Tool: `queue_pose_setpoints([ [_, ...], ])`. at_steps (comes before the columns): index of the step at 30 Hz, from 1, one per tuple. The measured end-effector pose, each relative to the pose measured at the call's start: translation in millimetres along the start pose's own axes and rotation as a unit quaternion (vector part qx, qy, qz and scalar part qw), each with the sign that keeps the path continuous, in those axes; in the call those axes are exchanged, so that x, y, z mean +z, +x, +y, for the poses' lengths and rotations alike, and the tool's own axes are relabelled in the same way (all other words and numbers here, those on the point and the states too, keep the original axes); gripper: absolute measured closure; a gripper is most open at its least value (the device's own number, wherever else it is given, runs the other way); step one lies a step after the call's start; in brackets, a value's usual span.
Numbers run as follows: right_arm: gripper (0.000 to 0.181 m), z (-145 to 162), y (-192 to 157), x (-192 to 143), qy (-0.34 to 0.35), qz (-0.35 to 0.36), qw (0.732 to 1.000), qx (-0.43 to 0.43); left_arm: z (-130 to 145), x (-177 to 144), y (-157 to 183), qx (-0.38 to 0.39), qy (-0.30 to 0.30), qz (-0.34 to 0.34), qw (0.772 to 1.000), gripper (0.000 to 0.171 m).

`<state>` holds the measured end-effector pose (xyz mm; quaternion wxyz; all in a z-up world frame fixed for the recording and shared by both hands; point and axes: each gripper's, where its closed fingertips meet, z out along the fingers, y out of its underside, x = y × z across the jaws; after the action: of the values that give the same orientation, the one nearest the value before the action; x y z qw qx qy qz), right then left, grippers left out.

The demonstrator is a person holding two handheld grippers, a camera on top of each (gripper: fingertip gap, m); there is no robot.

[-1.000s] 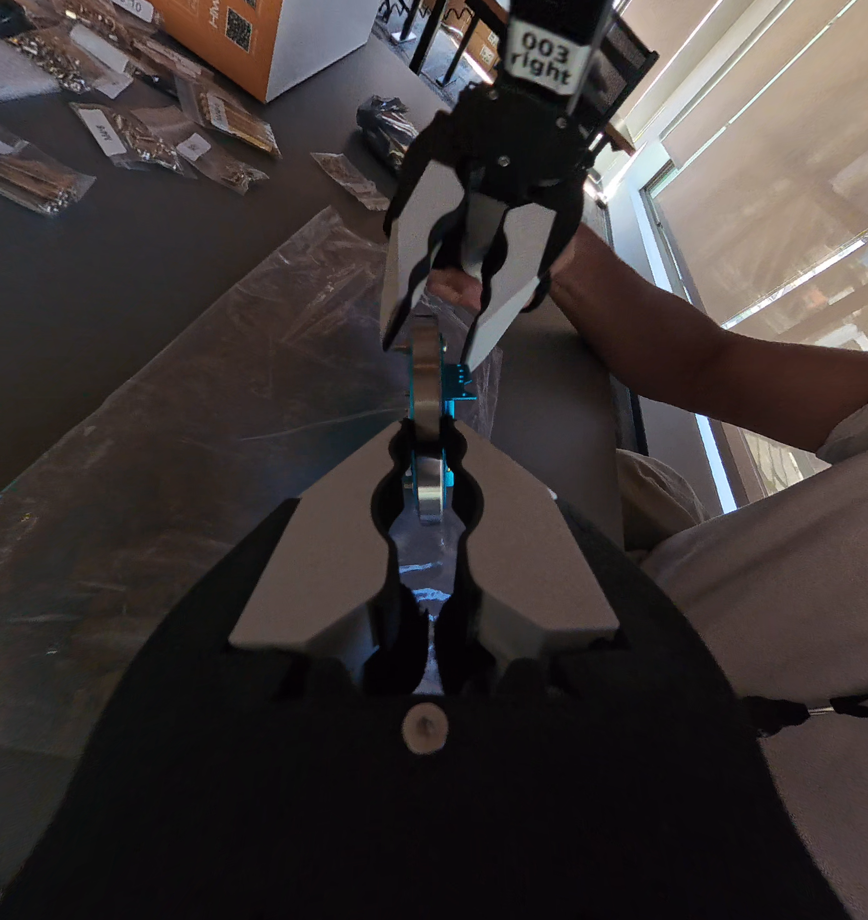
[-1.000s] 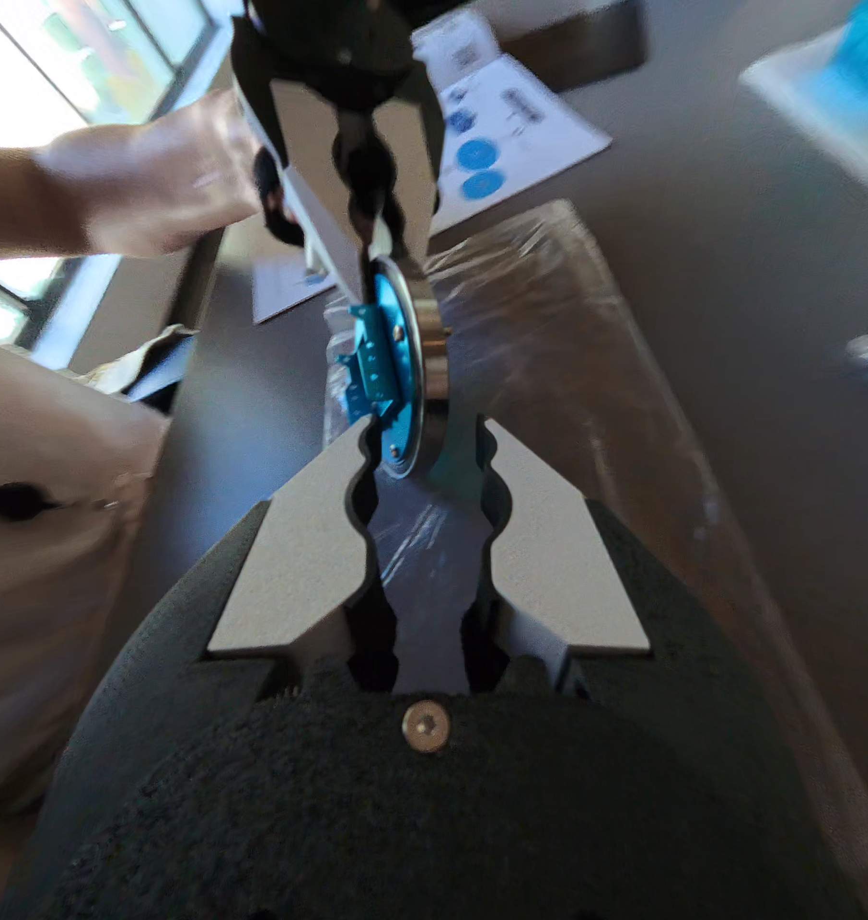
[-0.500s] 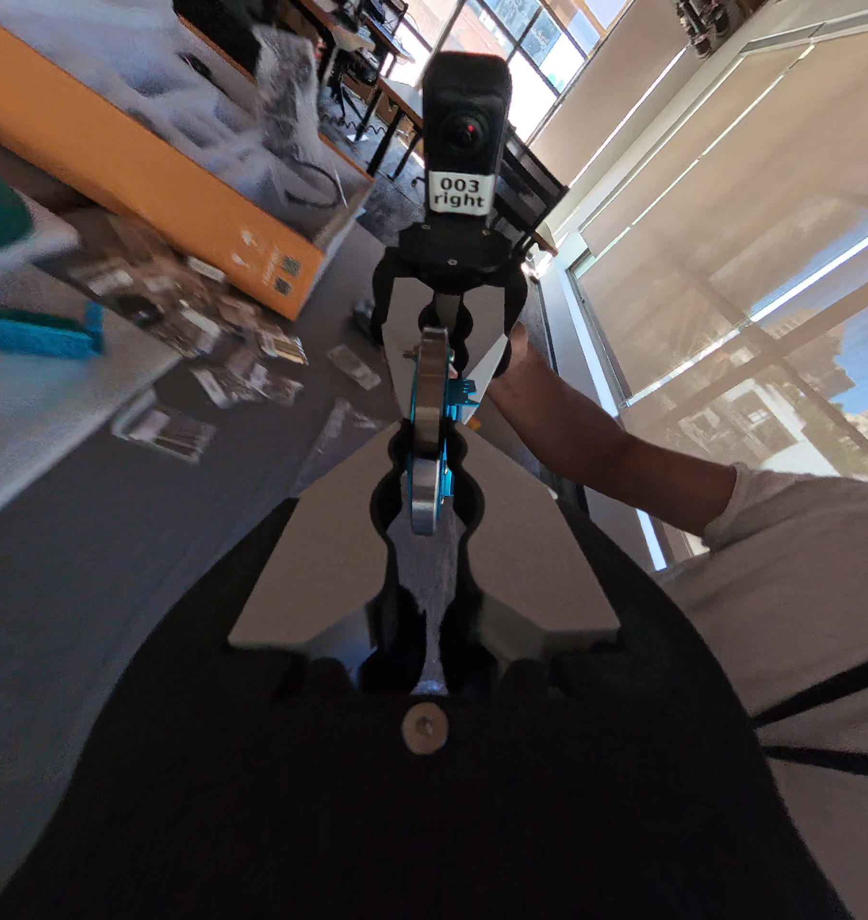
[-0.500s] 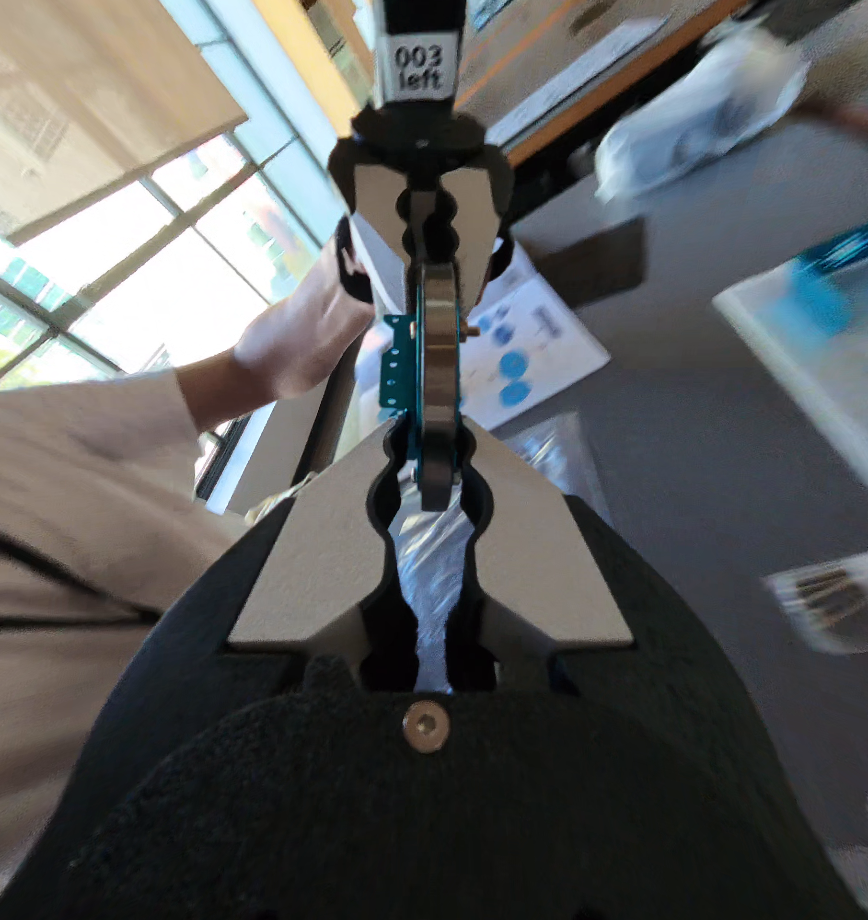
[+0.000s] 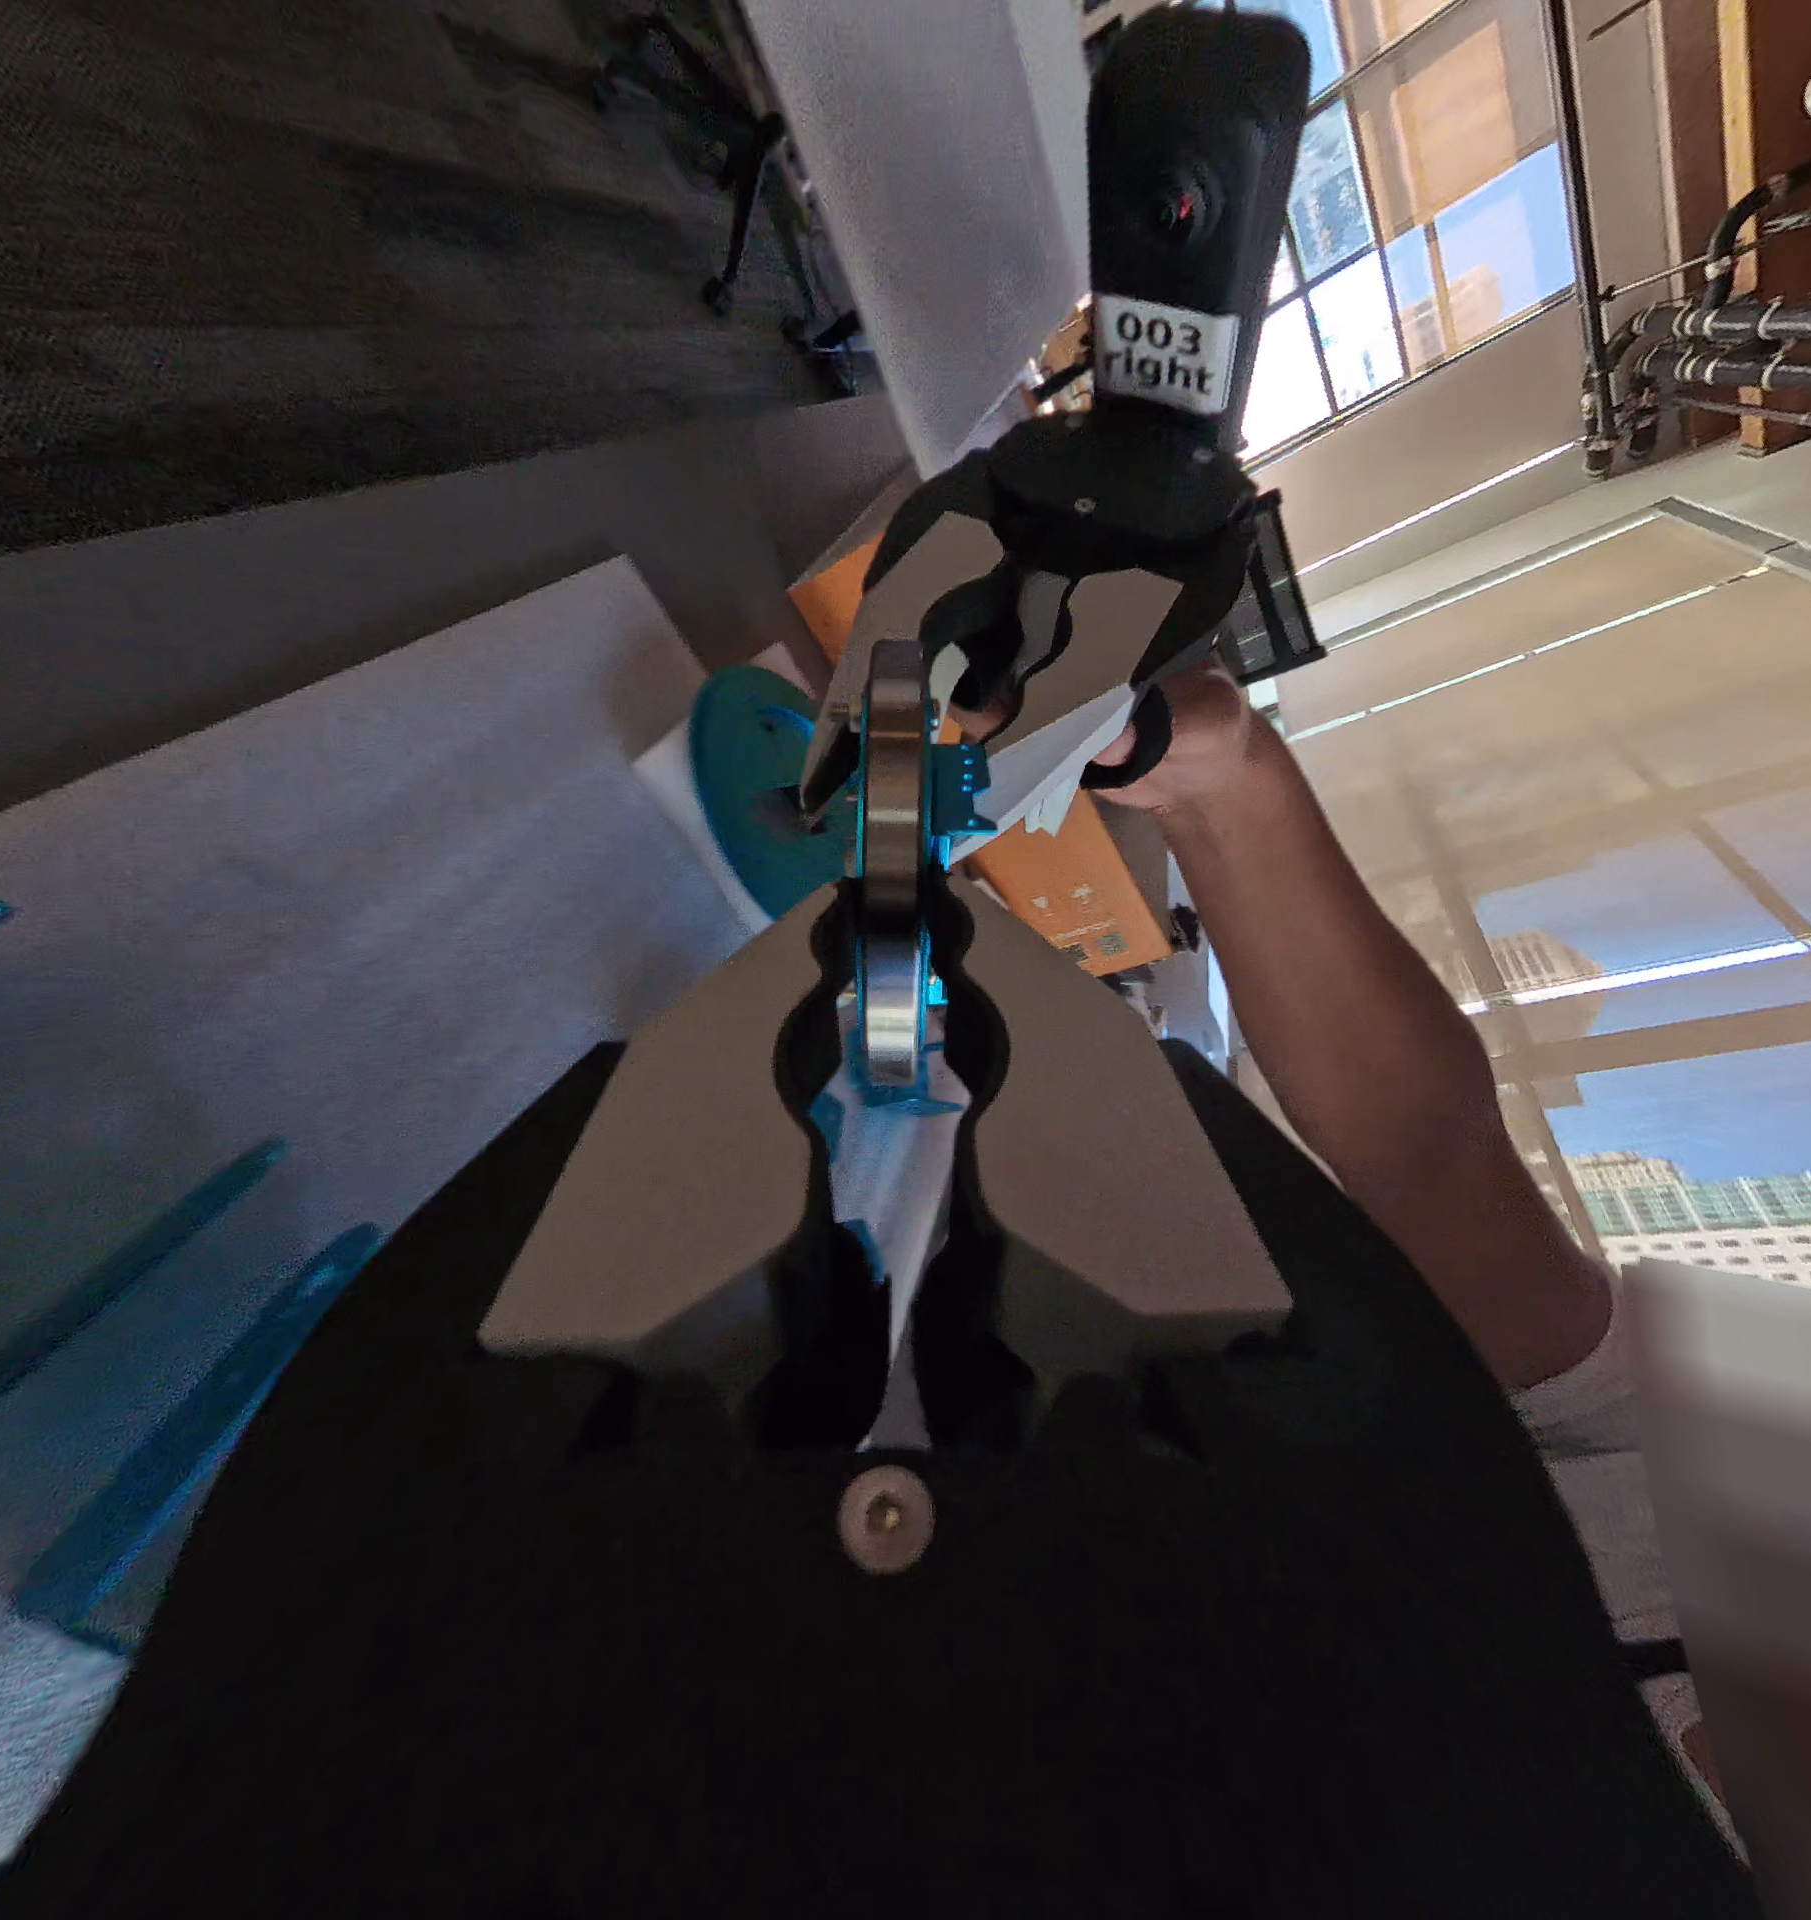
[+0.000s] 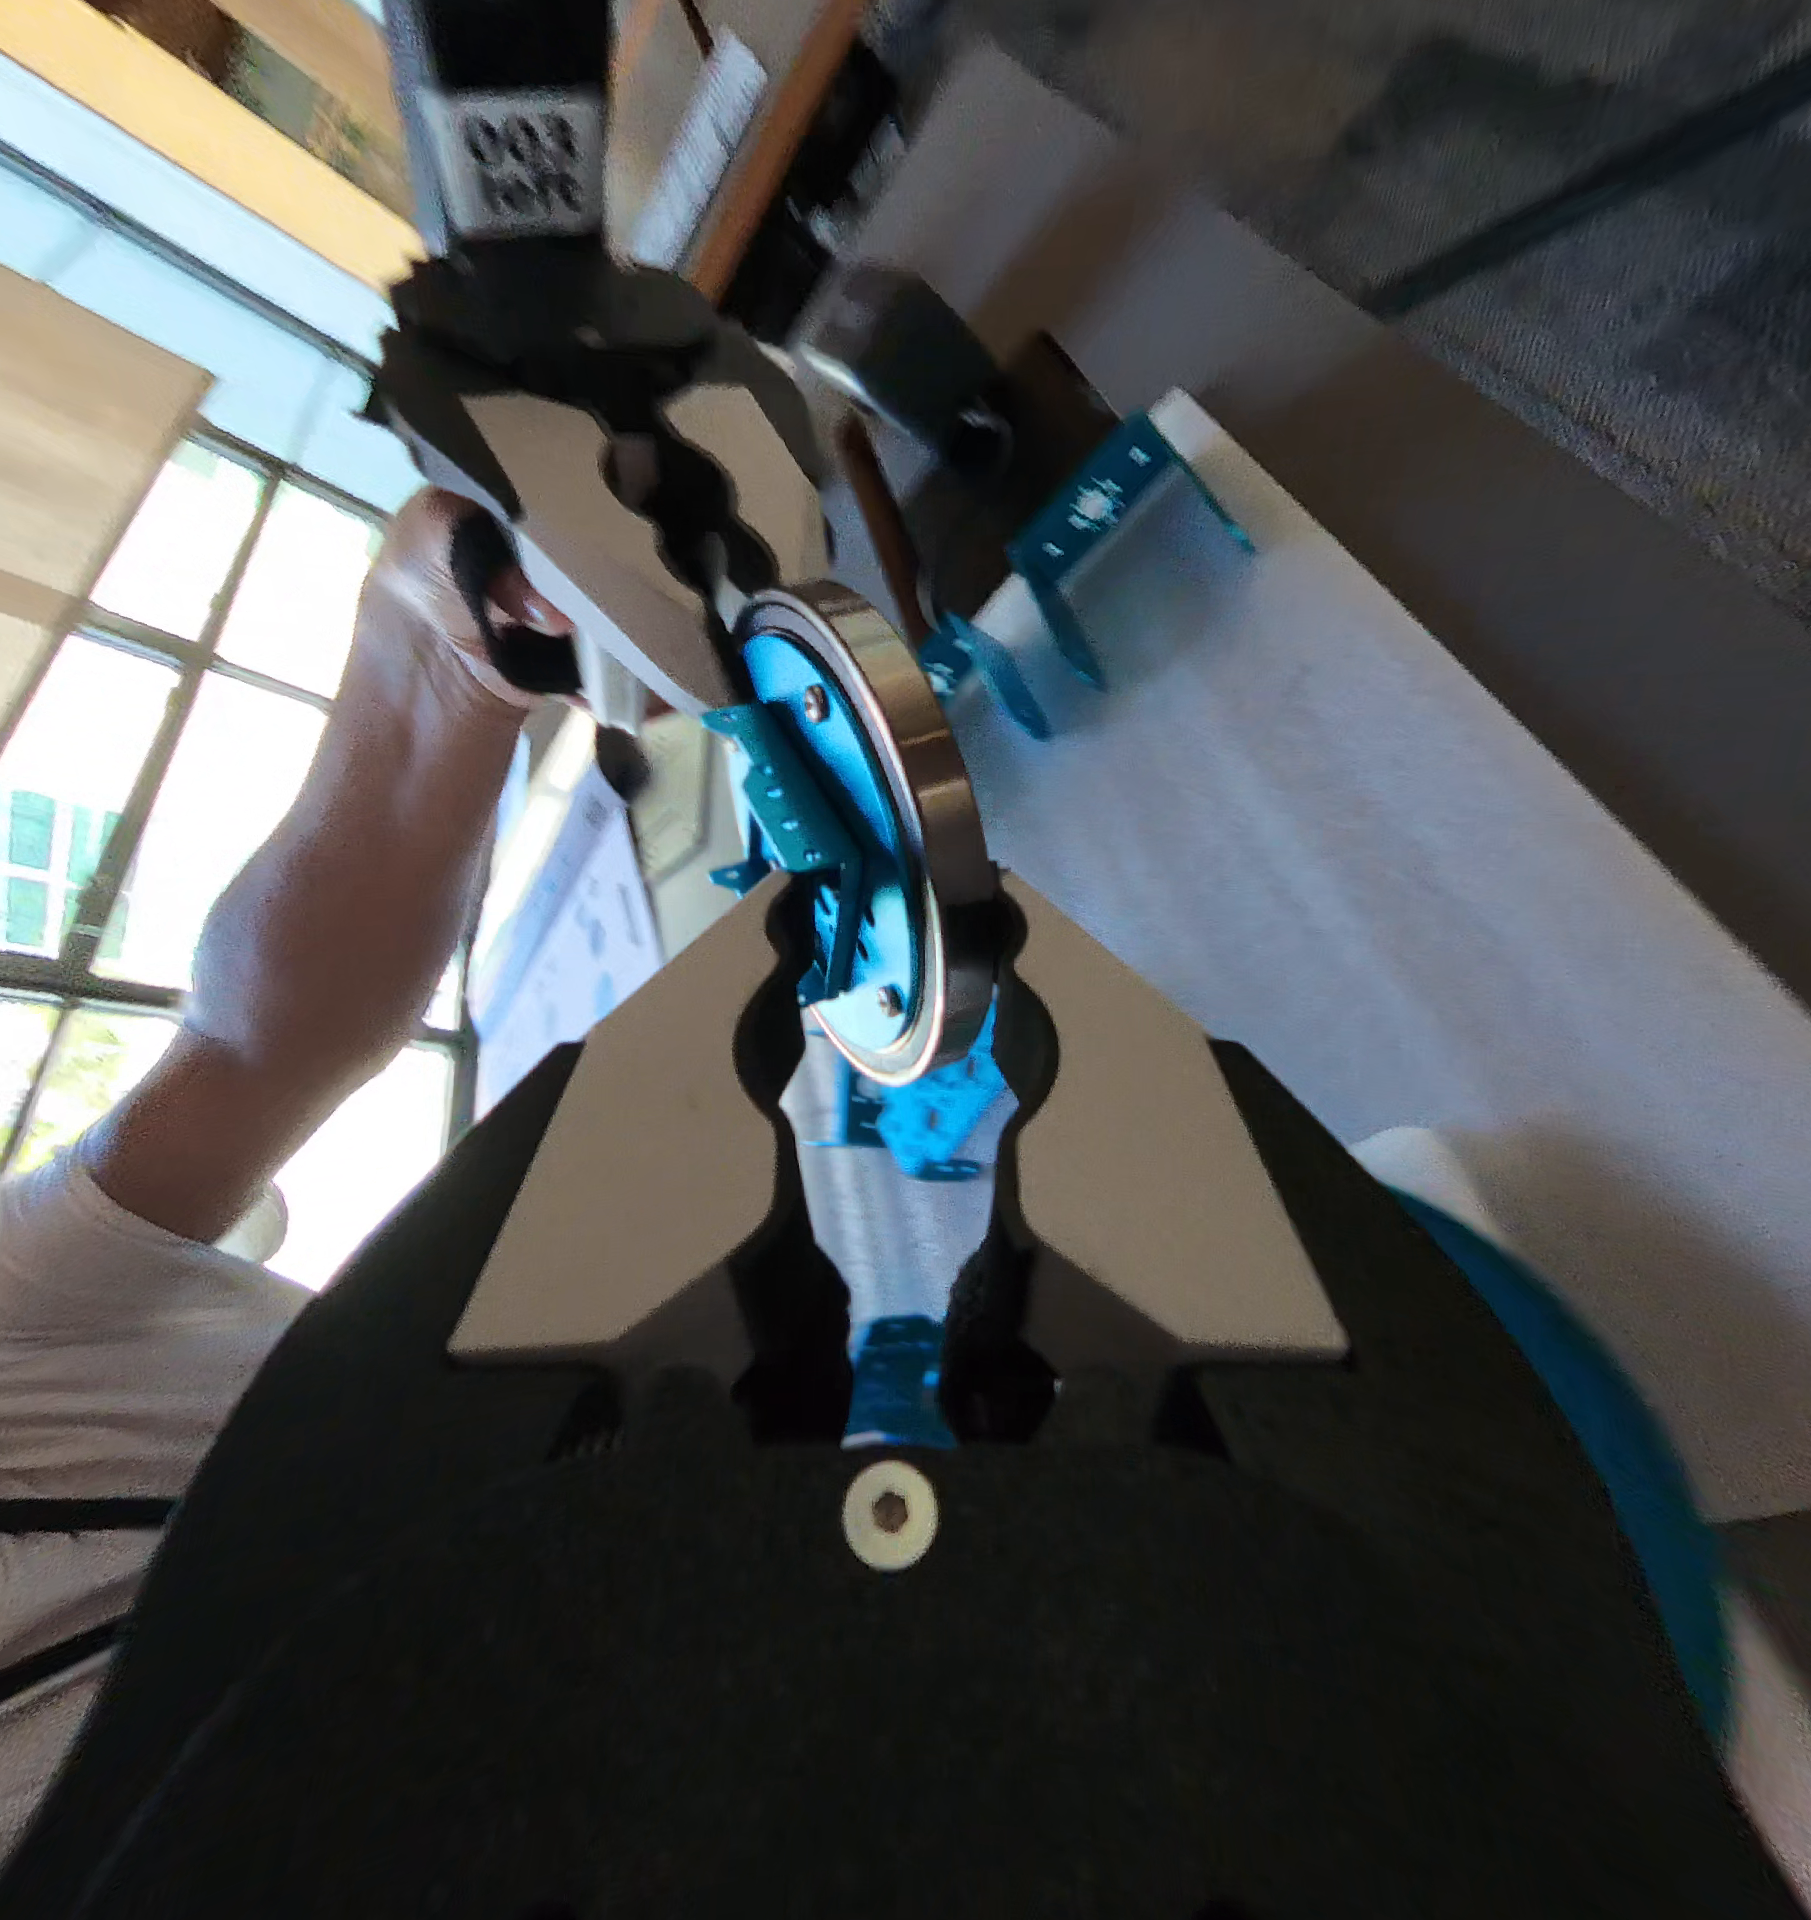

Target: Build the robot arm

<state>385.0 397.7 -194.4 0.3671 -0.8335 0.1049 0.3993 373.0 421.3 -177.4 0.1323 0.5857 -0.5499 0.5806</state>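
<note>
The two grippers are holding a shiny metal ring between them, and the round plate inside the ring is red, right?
Not quite. The round plate inside the metal ring is blue, not red; the right wrist view shows its face clearly. The rest holds: the left gripper and the right gripper both have their jaws closed on the ring, one from each side.
</note>
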Motion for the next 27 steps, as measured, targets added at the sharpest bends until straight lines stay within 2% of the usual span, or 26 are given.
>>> queue_pose_setpoints([
  [5,0.147,13.7,54.5,22.6,-0.098,0.055,0.994,-0.004,11.4,6.9,-48.7,-0.014,-0.037,-0.036,0.999,0.159],
  [9,0.146,29.9,71.9,22.9,-0.172,0.128,0.976,-0.025,22.7,13.9,-66.7,-0.031,-0.064,-0.05,0.996,0.159],
  [14,0.133,42.1,82.9,3.8,-0.235,0.223,0.943,-0.073,17.2,20.1,-76.9,-0.059,-0.054,-0.068,0.994,0.159],
  [16,0.133,39.2,76.6,-3.0,-0.23,0.241,0.938,-0.099,16.3,20.0,-80.8,-0.053,-0.065,-0.097,0.992,0.158],
  [18,0.133,34.4,64.0,-7.5,-0.21,0.247,0.939,-0.116,18.2,16.3,-90.6,-0.033,-0.088,-0.153,0.984,0.154],
  [21,0.134,31.5,44.2,-13.1,-0.181,0.254,0.94,-0.14,23.1,9.3,-107.3,0.002,-0.13,-0.236,0.963,0.149],
  [24,0.134,37.4,25.0,-17.2,-0.16,0.251,0.943,-0.151,21.0,8.5,-111.3,0.05,-0.157,-0.29,0.943,0.15],
  [27,0.134,45.5,3.4,-23.5,-0.134,0.243,0.948,-0.157,13.3,5.2,-113.2,0.116,-0.172,-0.36,0.909,0.145],
])
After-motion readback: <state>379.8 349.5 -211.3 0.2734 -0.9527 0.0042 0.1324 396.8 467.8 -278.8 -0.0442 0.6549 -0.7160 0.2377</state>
